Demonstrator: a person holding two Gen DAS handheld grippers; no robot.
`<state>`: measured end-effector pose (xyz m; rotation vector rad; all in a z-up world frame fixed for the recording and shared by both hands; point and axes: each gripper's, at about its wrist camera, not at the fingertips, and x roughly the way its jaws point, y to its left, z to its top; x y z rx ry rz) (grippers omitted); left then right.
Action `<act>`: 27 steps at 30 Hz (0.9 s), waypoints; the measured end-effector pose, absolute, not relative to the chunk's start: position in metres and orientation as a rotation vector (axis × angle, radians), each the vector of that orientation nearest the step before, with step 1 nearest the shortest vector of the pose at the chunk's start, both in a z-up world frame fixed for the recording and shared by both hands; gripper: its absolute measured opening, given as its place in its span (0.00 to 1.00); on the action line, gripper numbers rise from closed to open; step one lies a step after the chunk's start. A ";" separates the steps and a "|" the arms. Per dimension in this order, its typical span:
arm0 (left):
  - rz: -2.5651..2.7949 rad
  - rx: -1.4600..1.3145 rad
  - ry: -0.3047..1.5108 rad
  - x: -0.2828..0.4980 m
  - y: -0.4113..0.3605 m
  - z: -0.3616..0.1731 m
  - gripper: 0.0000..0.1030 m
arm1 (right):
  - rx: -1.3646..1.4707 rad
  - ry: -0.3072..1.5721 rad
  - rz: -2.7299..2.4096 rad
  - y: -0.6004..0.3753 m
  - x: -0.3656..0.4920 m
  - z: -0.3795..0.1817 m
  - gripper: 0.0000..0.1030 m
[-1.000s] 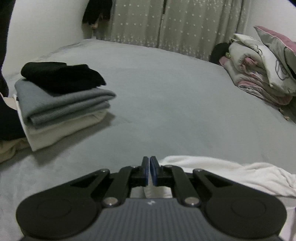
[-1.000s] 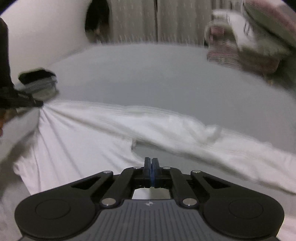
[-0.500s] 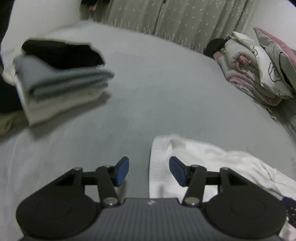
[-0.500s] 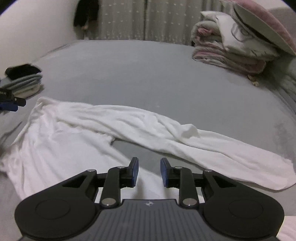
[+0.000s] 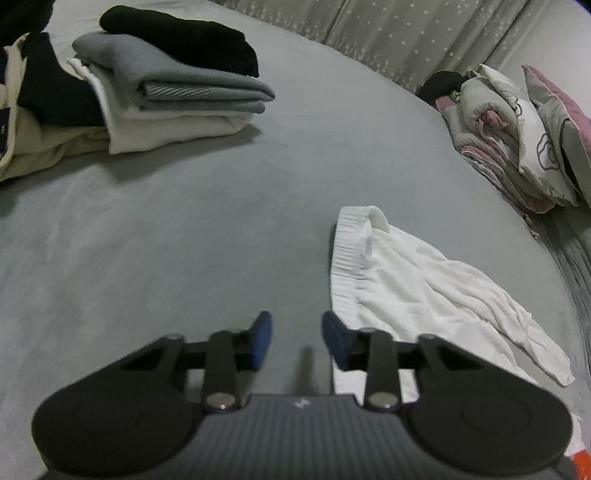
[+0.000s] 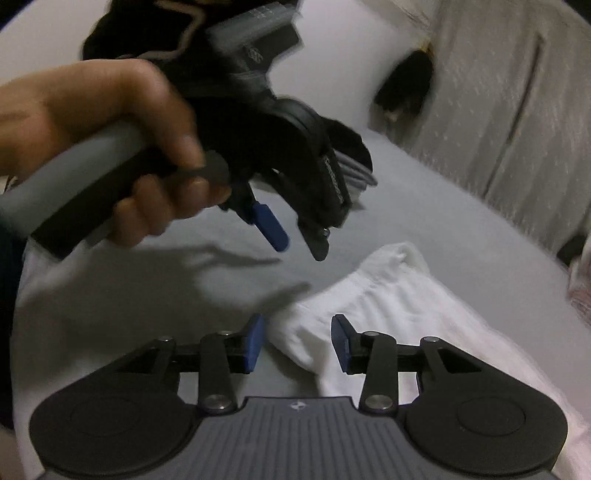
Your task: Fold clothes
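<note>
A white pair of trousers [image 5: 417, 284] lies flat on the grey bed [image 5: 184, 229], its elastic waistband toward the left. My left gripper [image 5: 296, 341] hovers open just left of the waistband, with nothing between its blue pads. In the right wrist view my right gripper [image 6: 297, 341] is open too, and a corner of the white trousers [image 6: 369, 306] lies between and beyond its fingertips. Up and to the left in that view, a person's hand [image 6: 110, 147] holds the left gripper [image 6: 295, 240] above the bed.
A folded stack of black, grey and cream clothes [image 5: 173, 85] sits at the far left, with beige and black garments [image 5: 37, 122] beside it. Folded bedding and pillows [image 5: 524, 133] are piled at the far right before a dotted curtain [image 5: 406, 33].
Both grippers were shut on the white trousers a second ago; both have let go and stand open. The trousers now lie on the bed, and the right gripper has swung toward the waistband end.
</note>
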<state>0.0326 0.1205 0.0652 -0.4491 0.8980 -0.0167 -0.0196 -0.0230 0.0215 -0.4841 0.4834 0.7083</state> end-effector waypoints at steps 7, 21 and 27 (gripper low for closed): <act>-0.034 -0.488 0.887 0.026 0.133 0.068 0.28 | -0.180 0.680 0.576 -0.057 0.024 0.024 0.06; -0.222 -0.569 0.964 0.042 0.078 0.055 0.29 | 0.444 0.729 0.533 -0.148 0.046 0.044 0.10; -0.253 -0.607 0.997 0.060 0.057 0.040 0.29 | 0.545 0.718 0.519 -0.168 0.046 0.048 0.10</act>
